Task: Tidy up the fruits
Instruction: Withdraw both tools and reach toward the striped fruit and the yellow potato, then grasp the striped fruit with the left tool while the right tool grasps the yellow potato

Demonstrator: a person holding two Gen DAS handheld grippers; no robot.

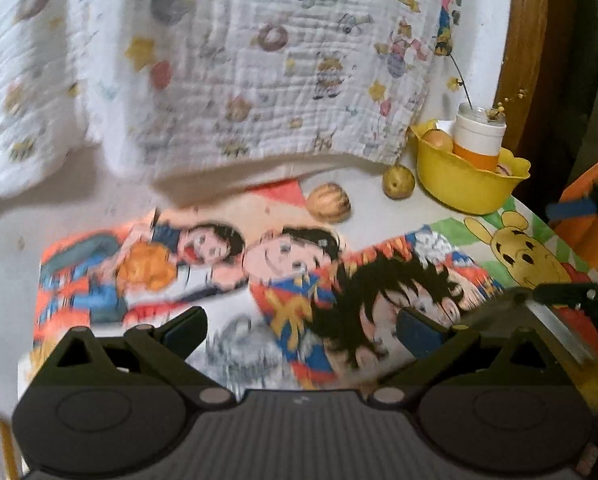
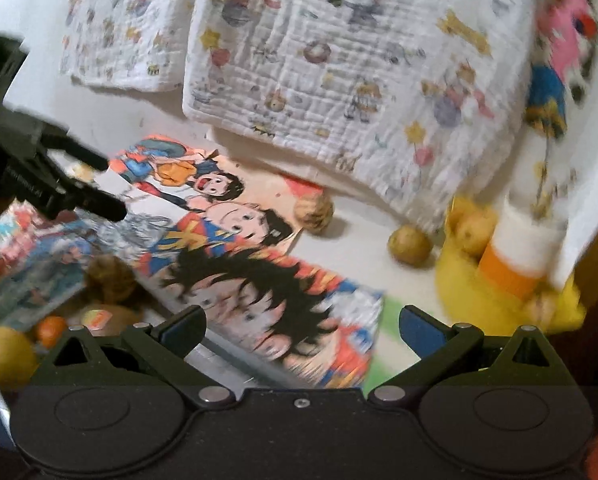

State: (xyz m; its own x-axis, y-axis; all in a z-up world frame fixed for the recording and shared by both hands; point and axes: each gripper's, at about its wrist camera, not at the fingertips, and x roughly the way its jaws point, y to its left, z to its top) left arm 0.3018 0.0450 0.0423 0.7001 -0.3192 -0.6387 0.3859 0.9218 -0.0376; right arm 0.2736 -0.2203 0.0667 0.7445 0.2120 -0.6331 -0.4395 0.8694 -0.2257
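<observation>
Left wrist view: the left tool (image 1: 301, 330) hangs wide and empty over the cartoon mat (image 1: 203, 264); two fruits (image 1: 329, 202) lie near the yellow bowl (image 1: 469, 182) by the table's edge.

Right wrist view: the right tool (image 2: 301, 330) gapes wide, empty; more fruit (image 2: 5, 356) sits lower left.

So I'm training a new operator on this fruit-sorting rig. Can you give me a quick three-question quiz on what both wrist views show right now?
1. True or false: the left tool and the right tool are both open and holding nothing.
2. How many loose fruits lie on the table between the cartoon mat and the yellow bowl?
3. What stands inside the yellow bowl: A) a white and orange container, B) a blue mug, C) a green bottle?

Key: 1 true. 2 two: a ribbed brown fruit and a round yellowish fruit. 3 A.
</observation>
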